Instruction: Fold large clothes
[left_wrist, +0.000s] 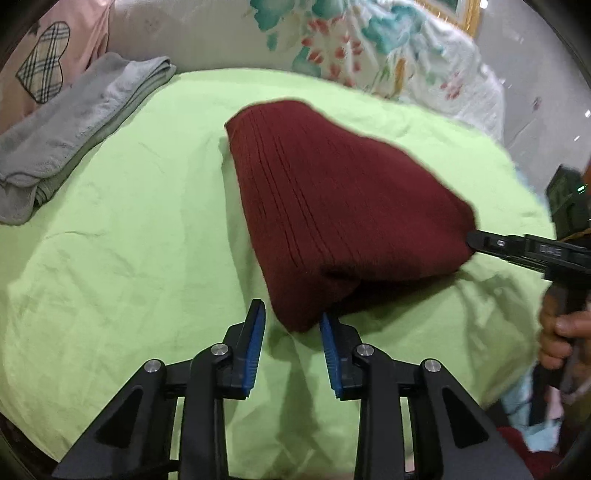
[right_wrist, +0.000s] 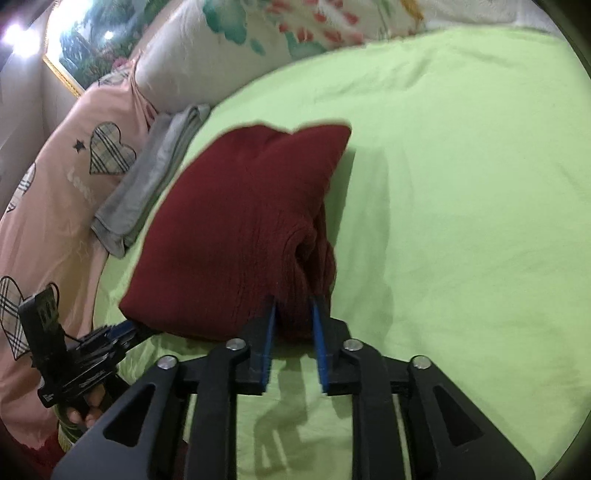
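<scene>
A dark red knitted garment (left_wrist: 332, 206), folded into a thick wedge, lies partly raised on the light green bed sheet (left_wrist: 129, 258). My left gripper (left_wrist: 291, 314) has the garment's near corner between its blue pads and looks shut on it, with the right pad against the knit. In the right wrist view my right gripper (right_wrist: 294, 310) is shut on a bunched edge of the same garment (right_wrist: 236, 221). The left gripper (right_wrist: 131, 326) shows at the lower left of that view, its tips at the garment's other near corner. The right gripper's fingers (left_wrist: 480, 242) touch the garment's right corner.
A folded grey cloth (left_wrist: 74, 129) lies at the sheet's far left, beside a pink pillow with plaid hearts (right_wrist: 74, 177). A floral quilt (left_wrist: 332, 44) is heaped along the back. A person's hand (left_wrist: 557, 332) holds the right gripper's handle. Bare green sheet (right_wrist: 461, 184) spreads to the right.
</scene>
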